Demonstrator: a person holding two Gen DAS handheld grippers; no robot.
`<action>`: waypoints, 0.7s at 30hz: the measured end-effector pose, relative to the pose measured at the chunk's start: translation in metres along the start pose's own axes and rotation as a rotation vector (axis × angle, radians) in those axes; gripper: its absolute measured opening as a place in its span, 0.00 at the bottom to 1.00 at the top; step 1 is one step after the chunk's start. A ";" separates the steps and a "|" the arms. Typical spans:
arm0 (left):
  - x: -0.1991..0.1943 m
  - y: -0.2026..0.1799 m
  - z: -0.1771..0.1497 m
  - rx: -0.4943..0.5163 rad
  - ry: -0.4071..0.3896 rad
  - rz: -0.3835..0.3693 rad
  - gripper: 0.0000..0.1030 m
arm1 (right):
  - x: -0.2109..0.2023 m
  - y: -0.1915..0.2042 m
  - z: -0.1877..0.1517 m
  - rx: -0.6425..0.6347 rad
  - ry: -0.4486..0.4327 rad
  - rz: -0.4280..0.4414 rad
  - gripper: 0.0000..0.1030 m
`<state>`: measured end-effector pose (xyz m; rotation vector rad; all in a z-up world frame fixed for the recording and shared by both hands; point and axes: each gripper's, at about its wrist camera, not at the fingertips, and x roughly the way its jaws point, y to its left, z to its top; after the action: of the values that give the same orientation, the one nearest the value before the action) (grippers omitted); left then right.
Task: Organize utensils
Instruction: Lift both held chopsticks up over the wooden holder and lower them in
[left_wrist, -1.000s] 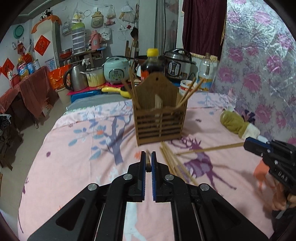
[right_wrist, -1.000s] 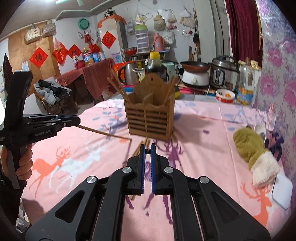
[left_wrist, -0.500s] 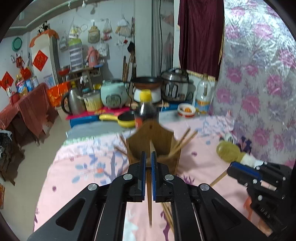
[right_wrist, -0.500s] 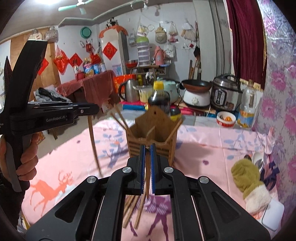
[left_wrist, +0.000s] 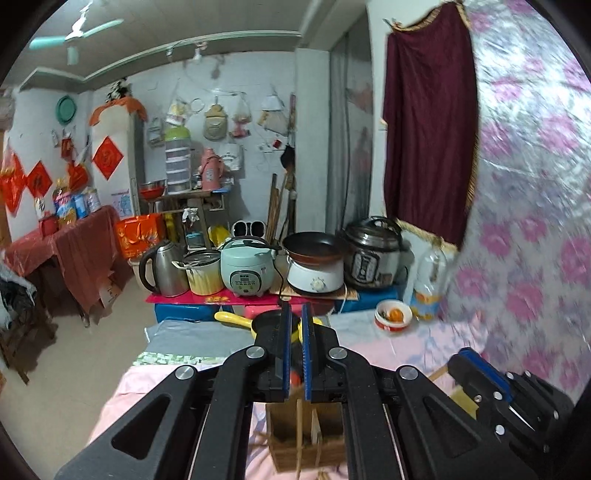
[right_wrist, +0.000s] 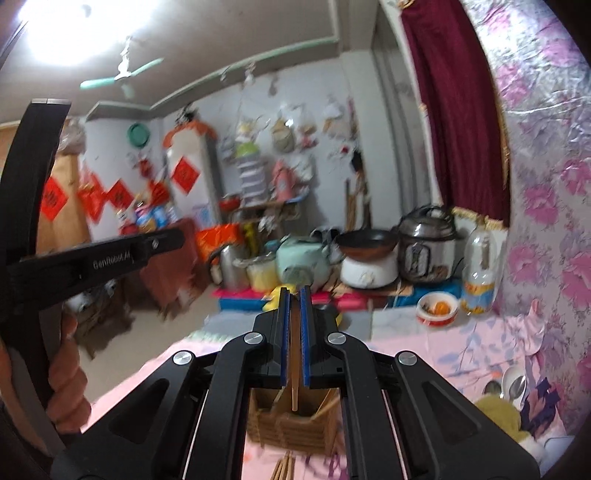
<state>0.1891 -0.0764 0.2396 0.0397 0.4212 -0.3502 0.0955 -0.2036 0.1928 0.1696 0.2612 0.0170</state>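
Two chopsticks in transit, one per gripper. Left gripper (left_wrist: 294, 349): fingers nearly closed, pinching a chopstick (left_wrist: 300, 435) that hangs down over the wooden utensil holder (left_wrist: 306, 448). Right gripper (right_wrist: 292, 338): fingers likewise pinched on a chopstick (right_wrist: 294, 397), its lower end at the holder's (right_wrist: 291, 424) open top.

Step in hand, by judgement: carrying sticks to the holder for insertion. Next move calls for lining each tip up over a compartment, lowering it inside, then parting the fingers; which compartment each stick hangs over cannot be told.

Holder: slatted wood, divided, standing on the pink-clothed desk (right_wrist: 461, 354); at least one stick already leans inside in the right view.

Loose chopsticks (right_wrist: 282, 469): on the desk in front of the holder, not yet sorted.

Small bowl (right_wrist: 437, 309): far desk edge, holds something orange.
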 end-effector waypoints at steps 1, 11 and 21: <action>0.008 0.002 0.000 -0.017 0.013 0.004 0.06 | 0.008 -0.001 -0.002 0.005 0.003 -0.010 0.06; 0.056 0.023 -0.062 -0.028 0.256 -0.102 0.21 | 0.042 -0.019 -0.024 0.066 0.110 0.019 0.06; 0.099 0.020 -0.098 -0.018 0.386 -0.105 0.33 | 0.042 -0.021 -0.028 0.067 0.129 0.011 0.06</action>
<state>0.2417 -0.0793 0.1096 0.0678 0.8101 -0.4440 0.1284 -0.2179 0.1520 0.2374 0.3899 0.0307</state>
